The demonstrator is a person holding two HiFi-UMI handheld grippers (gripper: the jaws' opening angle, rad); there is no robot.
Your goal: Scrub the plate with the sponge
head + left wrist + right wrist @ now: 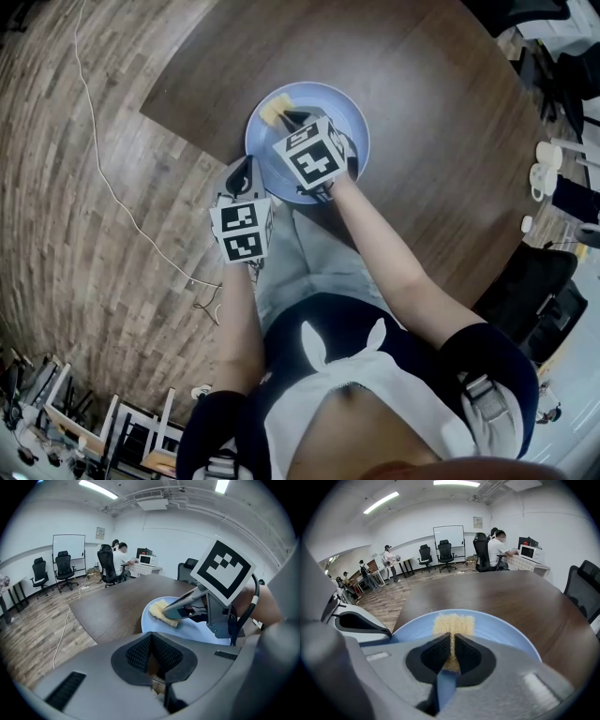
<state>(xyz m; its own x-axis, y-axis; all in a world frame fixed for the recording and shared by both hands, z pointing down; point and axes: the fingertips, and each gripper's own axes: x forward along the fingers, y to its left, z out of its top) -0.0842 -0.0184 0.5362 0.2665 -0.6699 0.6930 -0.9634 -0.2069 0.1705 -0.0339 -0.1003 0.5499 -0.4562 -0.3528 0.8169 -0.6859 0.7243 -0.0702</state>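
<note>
The light-blue plate point(349, 112) sits on the dark brown desk point(422, 84), close to the edge nearest the person. A yellow sponge point(453, 622) lies on the plate's far-left part, toward the rim as the head view shows it.

The right hand-held gripper point(452, 651) is pinching that sponge. Its two dark pads clamp the sponge's near end, squeezing it to a thin yellow strip, while the rest fans out ahead onto the blue surface. From above, this gripper reaches over the middle of the plate, and its marker cube covers much of the dish.

The left hand-held gripper point(152, 656) has its pads pressed together with nothing held. A small brown patch low between them is probably the desk or floor behind, though the view is too tight there to be sure. In the head view it is just beside the plate's near-left rim, at the desk's edge; whether it touches the rim cannot be told. Its own camera looks across at the plate, the sponge and the right gripper's tips.

A thin white cable point(101, 159) trails over the wood-plank floor point(56, 262) left of the desk. Farther back in the room stand a whiteboard point(448, 536) and black office chairs point(445, 550). A seated person point(499, 545) is at a side counter with a microwave point(528, 551).
</note>
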